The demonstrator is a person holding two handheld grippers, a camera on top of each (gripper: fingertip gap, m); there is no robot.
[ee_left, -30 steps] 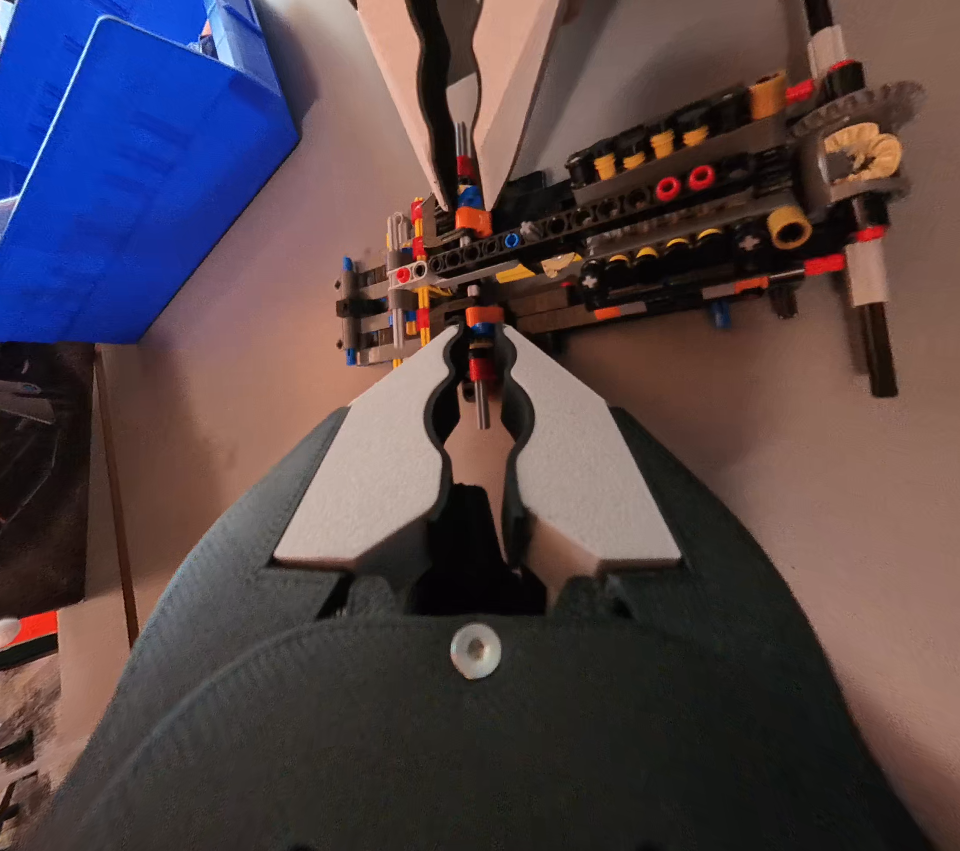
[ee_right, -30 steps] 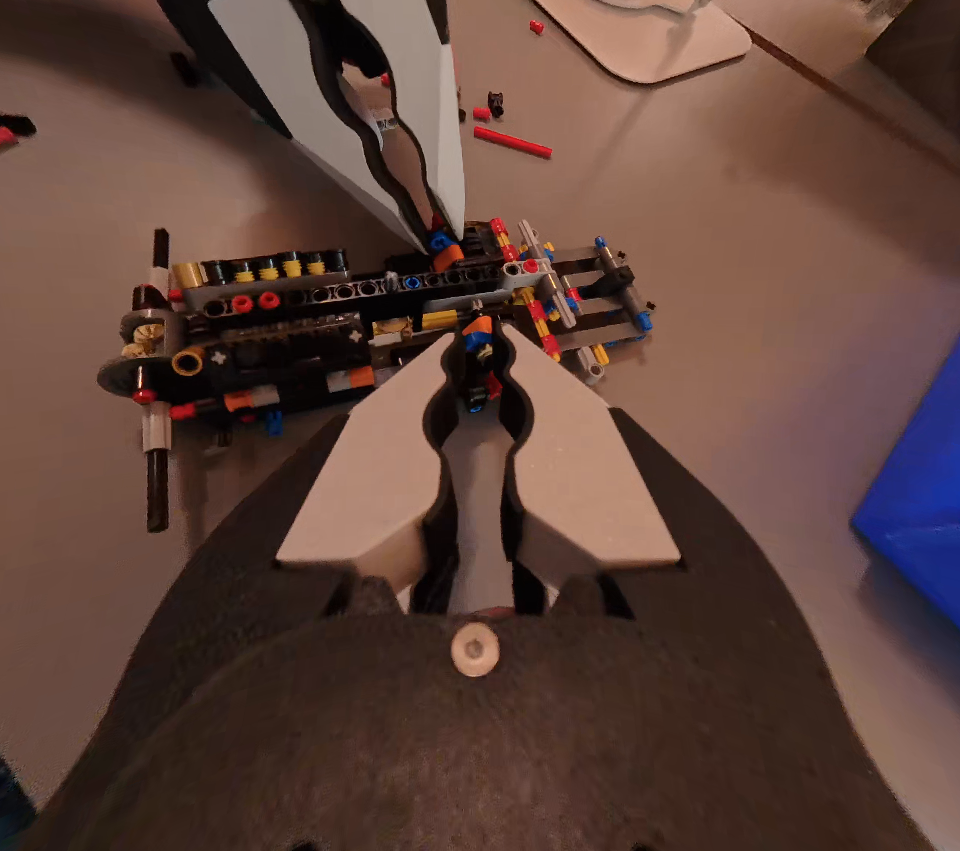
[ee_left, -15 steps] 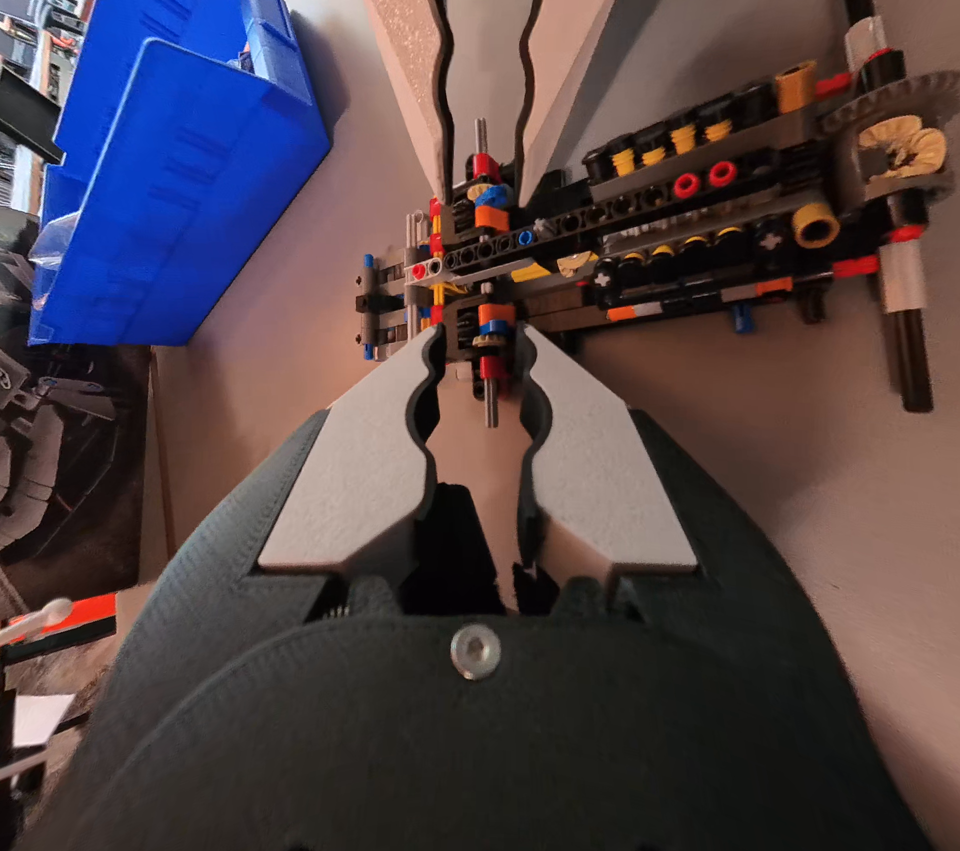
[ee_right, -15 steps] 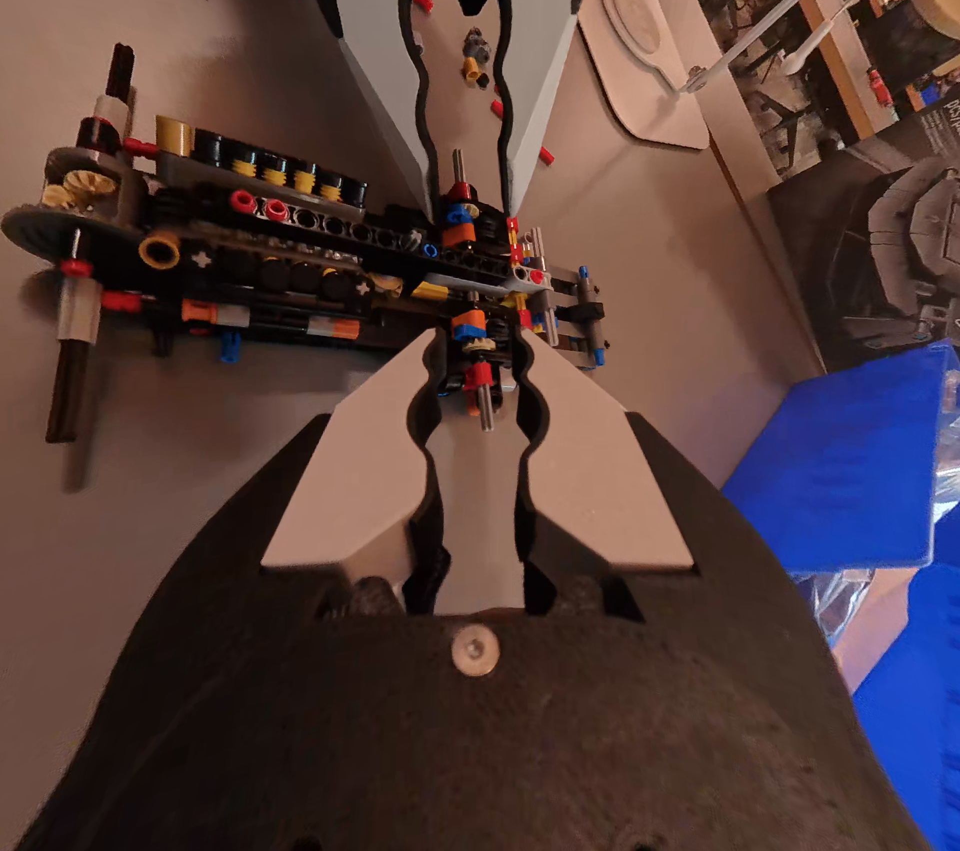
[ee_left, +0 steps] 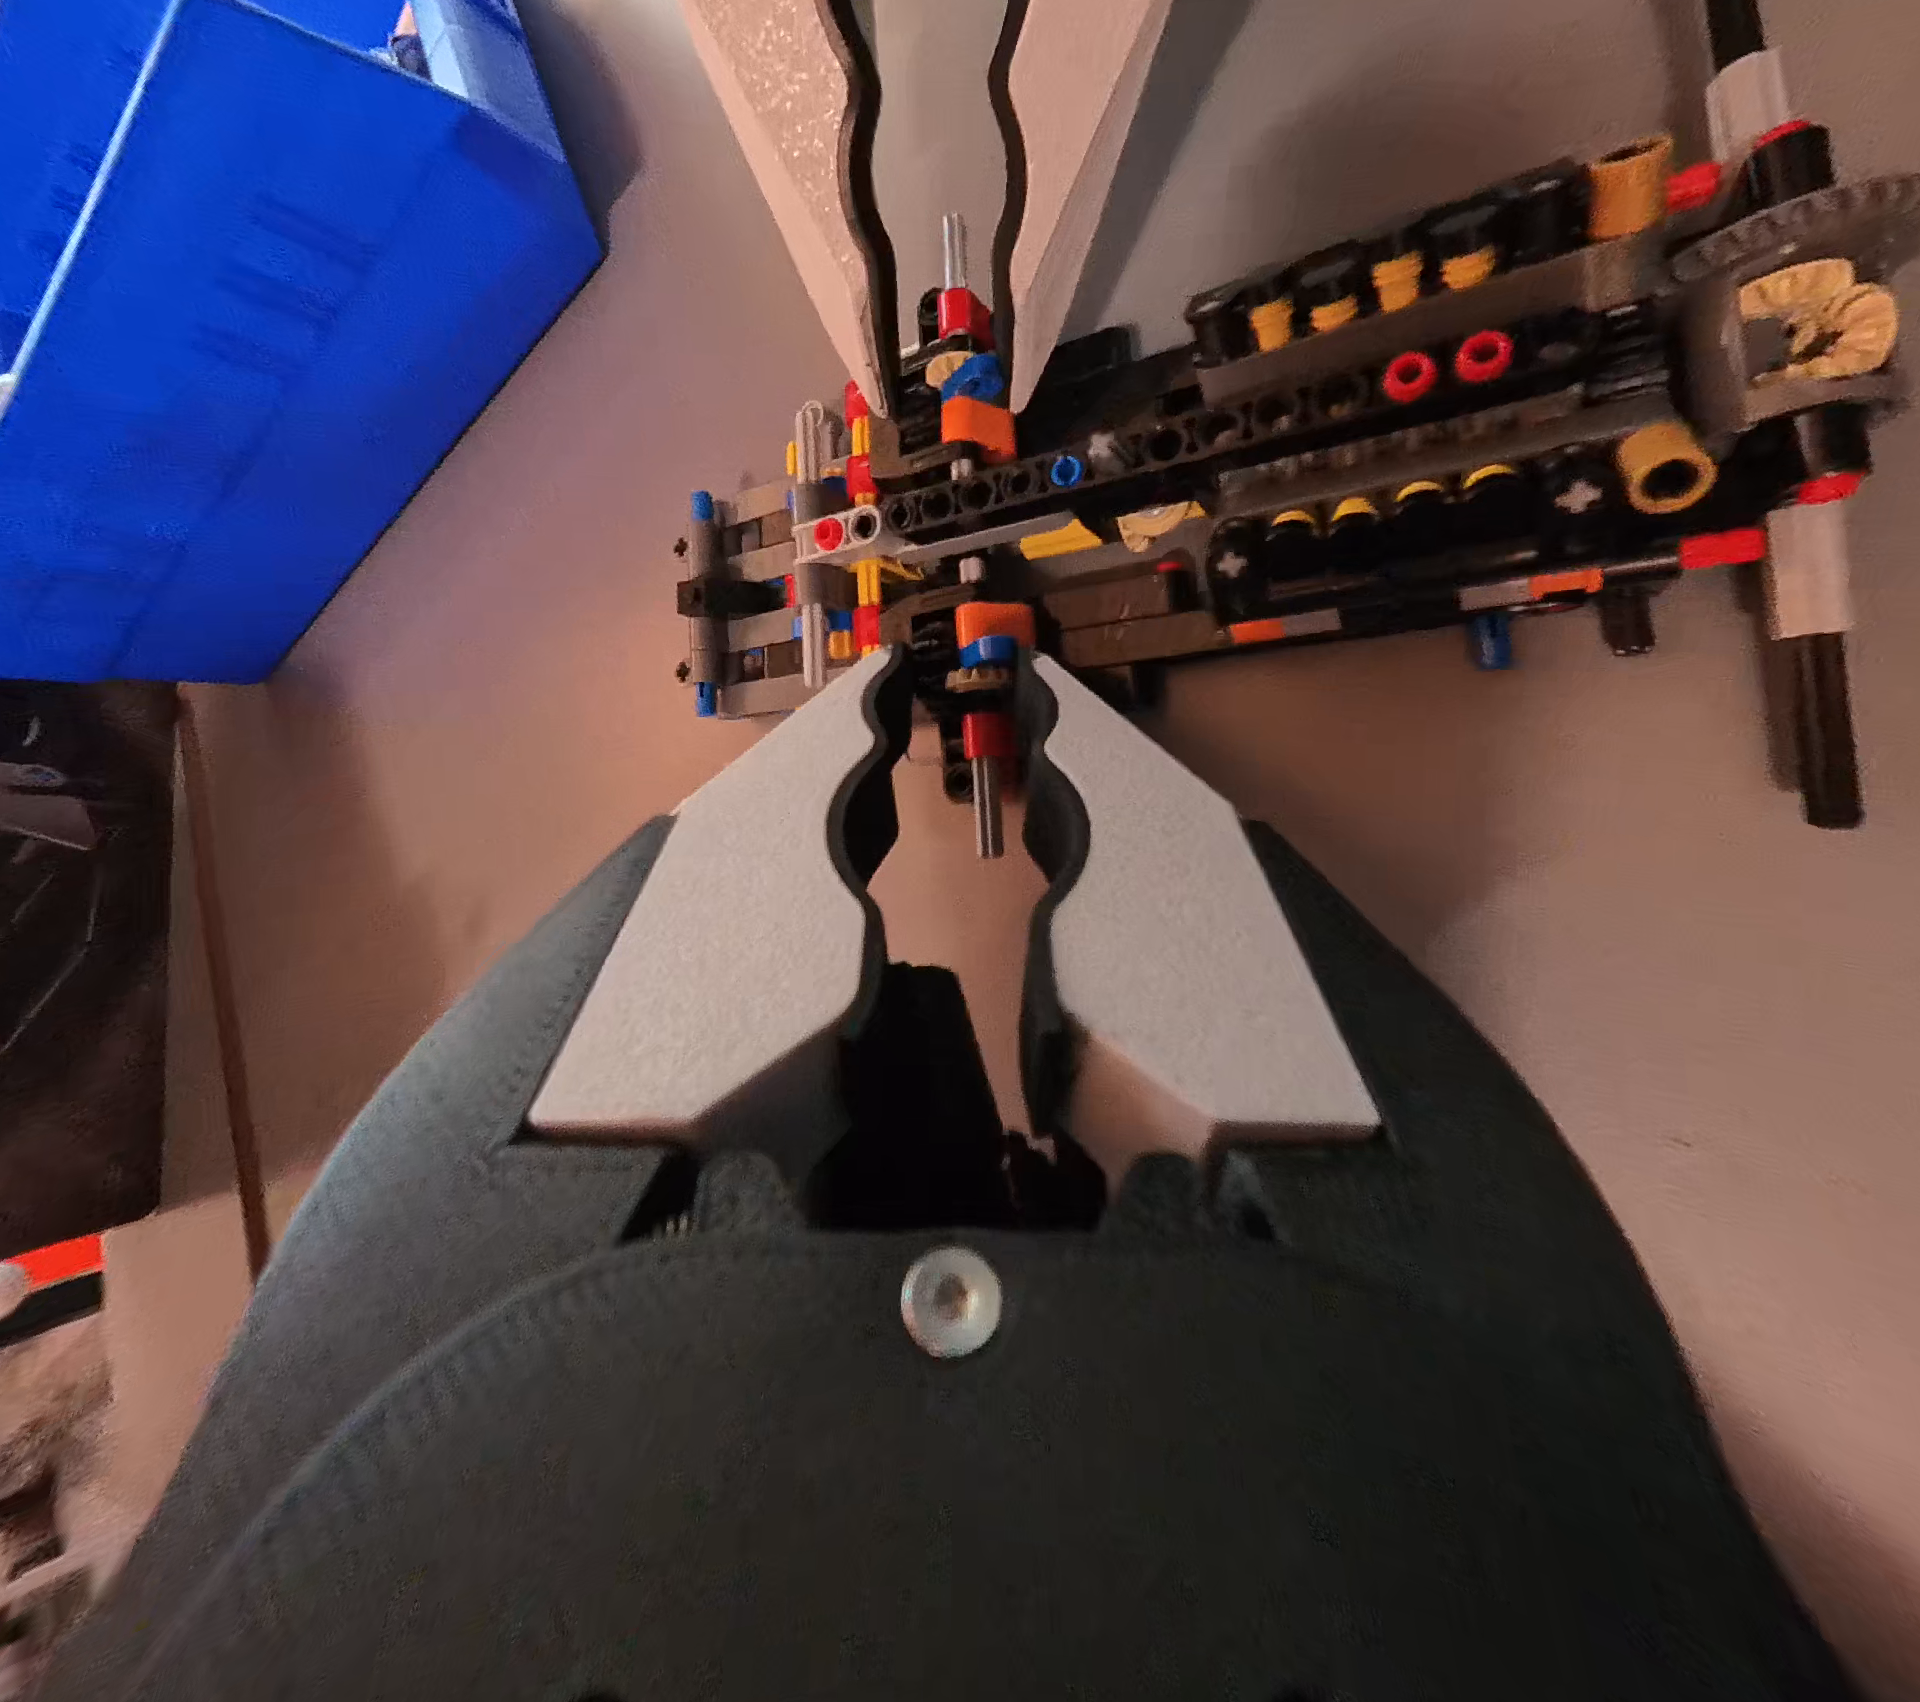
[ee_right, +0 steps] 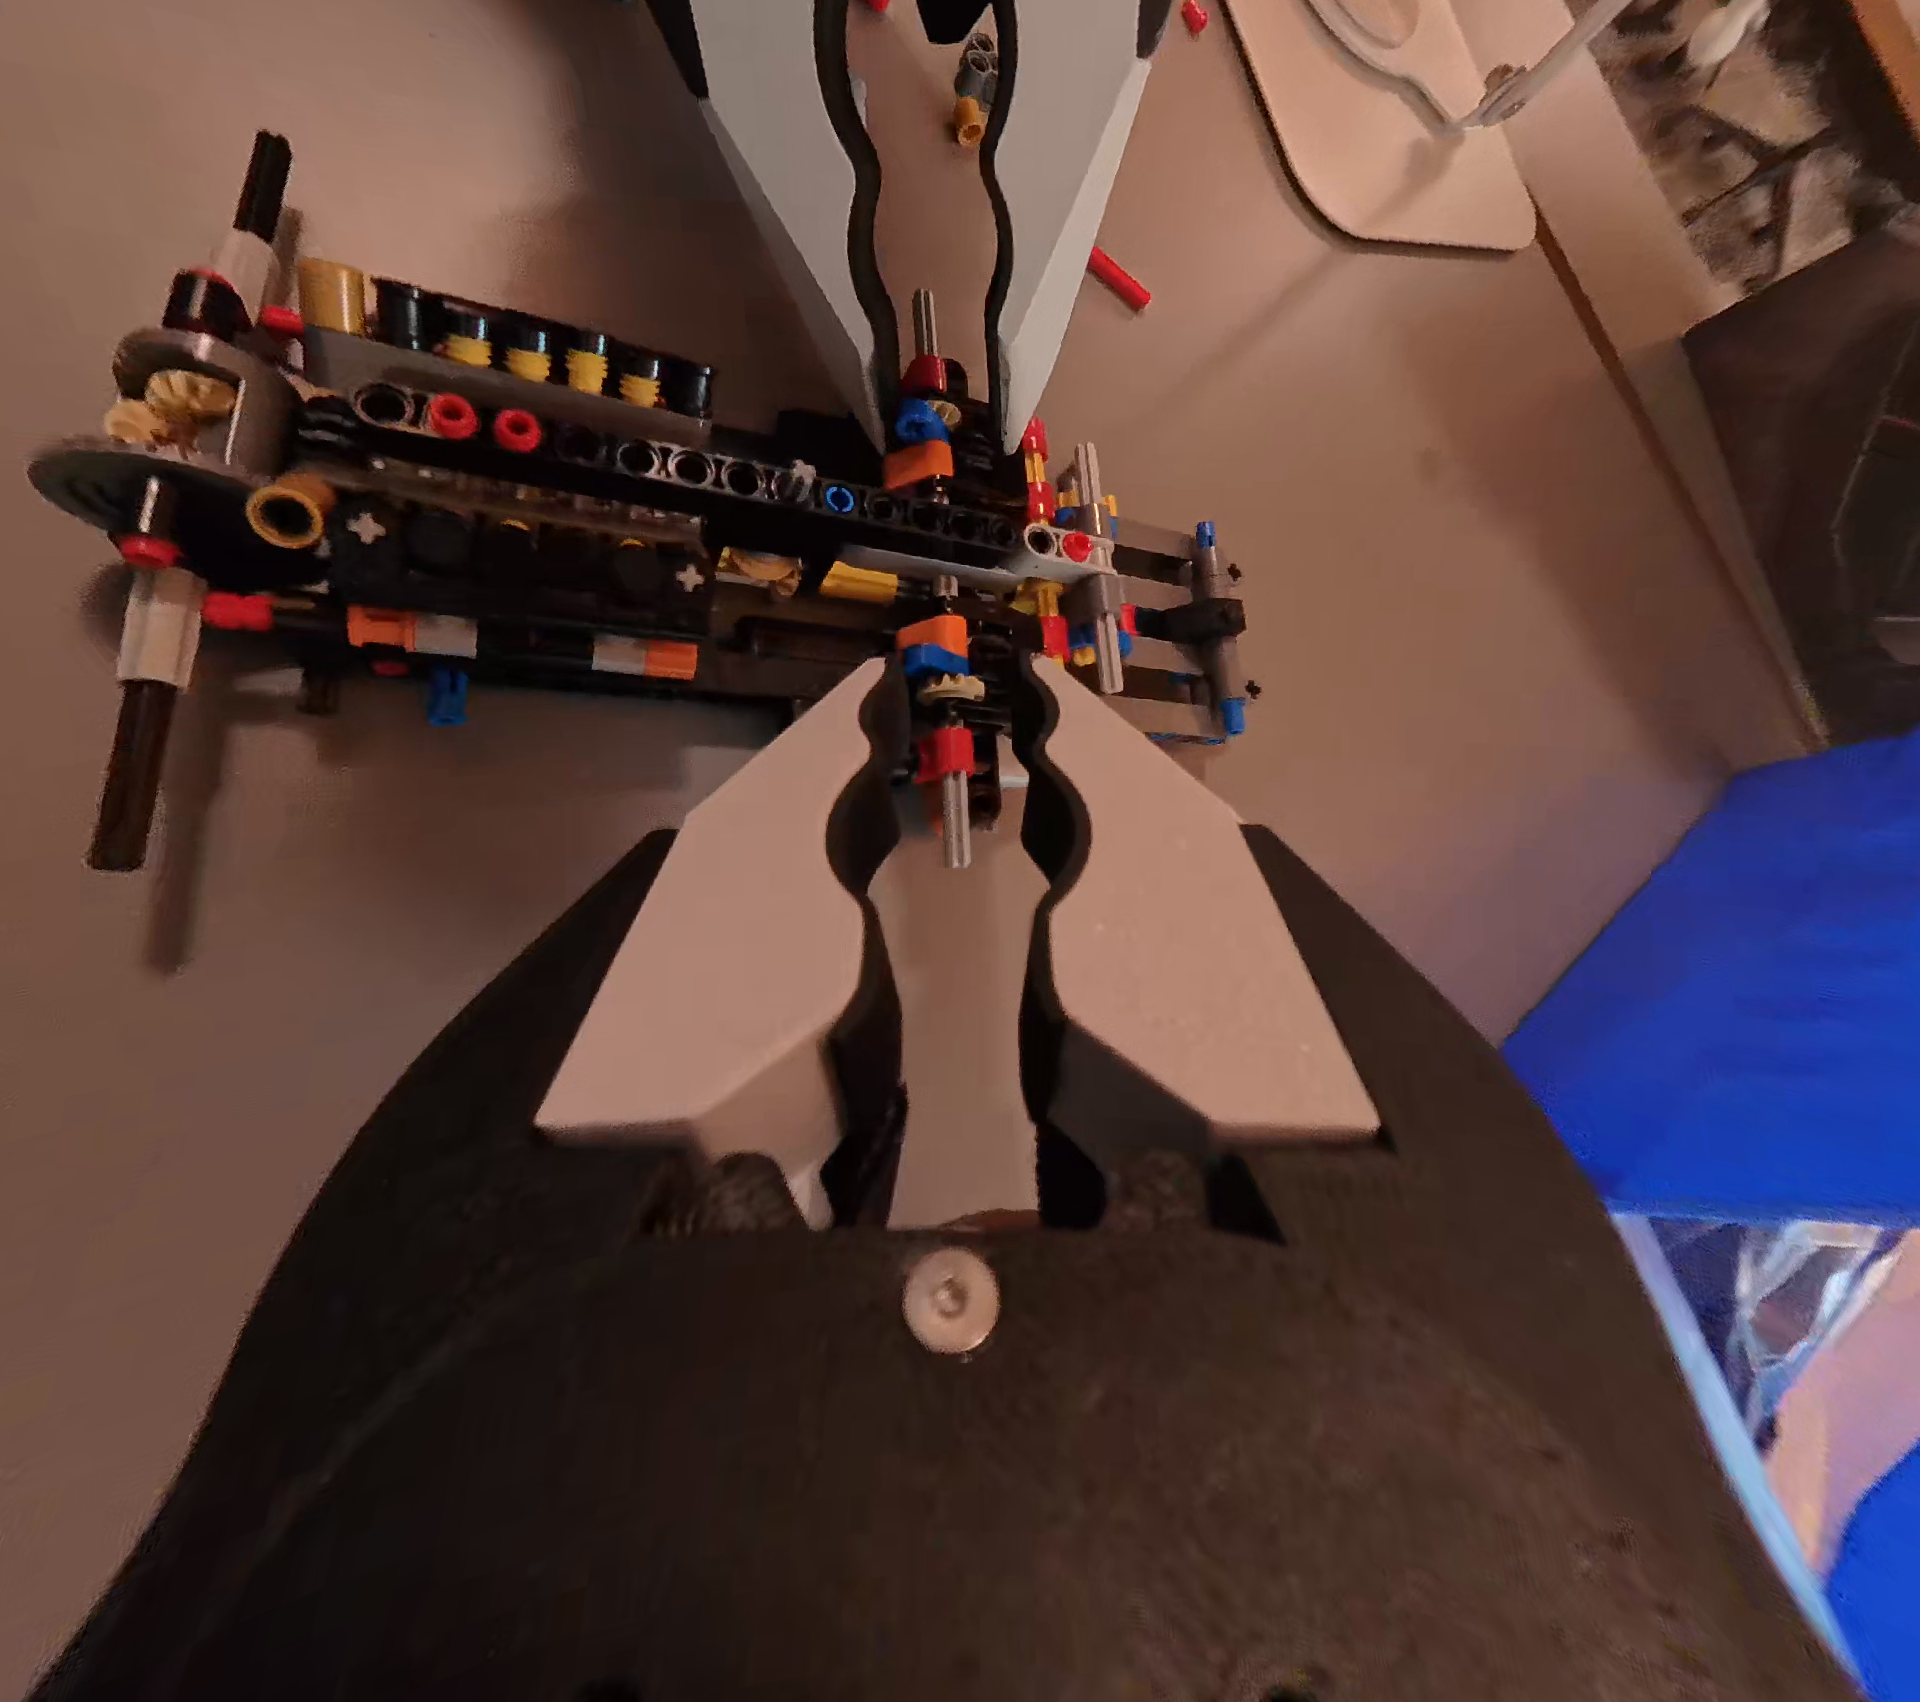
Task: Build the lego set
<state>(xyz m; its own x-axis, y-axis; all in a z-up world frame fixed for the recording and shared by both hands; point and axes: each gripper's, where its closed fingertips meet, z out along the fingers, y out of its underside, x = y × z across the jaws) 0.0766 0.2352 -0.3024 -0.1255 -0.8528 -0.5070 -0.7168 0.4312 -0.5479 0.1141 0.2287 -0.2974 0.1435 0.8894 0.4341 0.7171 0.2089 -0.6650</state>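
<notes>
A long Lego Technic chassis (ee_left: 1351,447) of black, grey, red and yellow parts lies flat on the table; it also shows in the right wrist view (ee_right: 623,489). A cross axle with orange, blue and red bushes sticks out on both sides. My left gripper (ee_left: 961,665) is open, its fingertips flanking one axle stub (ee_left: 985,779) without clamping it. My right gripper (ee_right: 961,670) is open the same way around the opposite stub (ee_right: 954,805). Each gripper faces the other across the chassis; the right gripper (ee_left: 948,395) shows at the top of the left wrist view.
Blue bins (ee_left: 260,302) stand to the left of the chassis, and one shows in the right wrist view (ee_right: 1714,977). A white stand base (ee_right: 1382,125) lies at the far right. Loose parts, a red axle (ee_right: 1117,276) and a grey connector (ee_right: 977,83), lie beyond the chassis. A dark box (ee_right: 1849,457) sits at the table's edge. Tip to tip, the grippers are about 5 cm apart. The white stand base (ee_right: 1382,125) is about equally far from each gripper, around 30 cm.
Both grippers were shut narrowly on the axle stubs a second ago; their jaws have since widened. Both cameras have swung round to face the chassis squarely.
</notes>
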